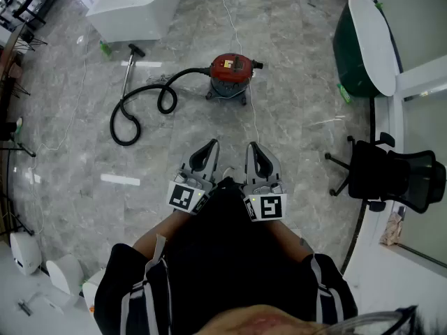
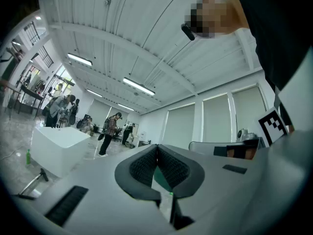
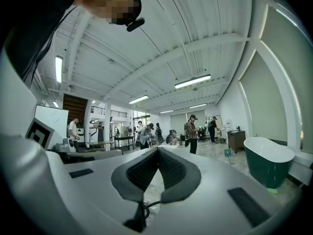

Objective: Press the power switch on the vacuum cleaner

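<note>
A red canister vacuum cleaner [image 1: 230, 75] stands on the grey marble floor in the head view, its black hose [image 1: 143, 103] curling left to a metal wand [image 1: 128, 72]. My left gripper [image 1: 209, 147] and right gripper [image 1: 254, 149] are held side by side close to my body, well short of the vacuum, both shut and empty. In the left gripper view the left gripper's tips [image 2: 157, 147] meet; in the right gripper view the right gripper's tips [image 3: 157, 150] meet too. Both gripper views point up across the room, and neither shows the vacuum.
A white cable [image 1: 241, 44] runs from the vacuum toward the back. A white block [image 1: 133, 5] stands at the back left, a green bathtub [image 1: 367, 44] at the right, and a black office chair [image 1: 387, 176] near me on the right. Several people [image 3: 190, 131] stand far off.
</note>
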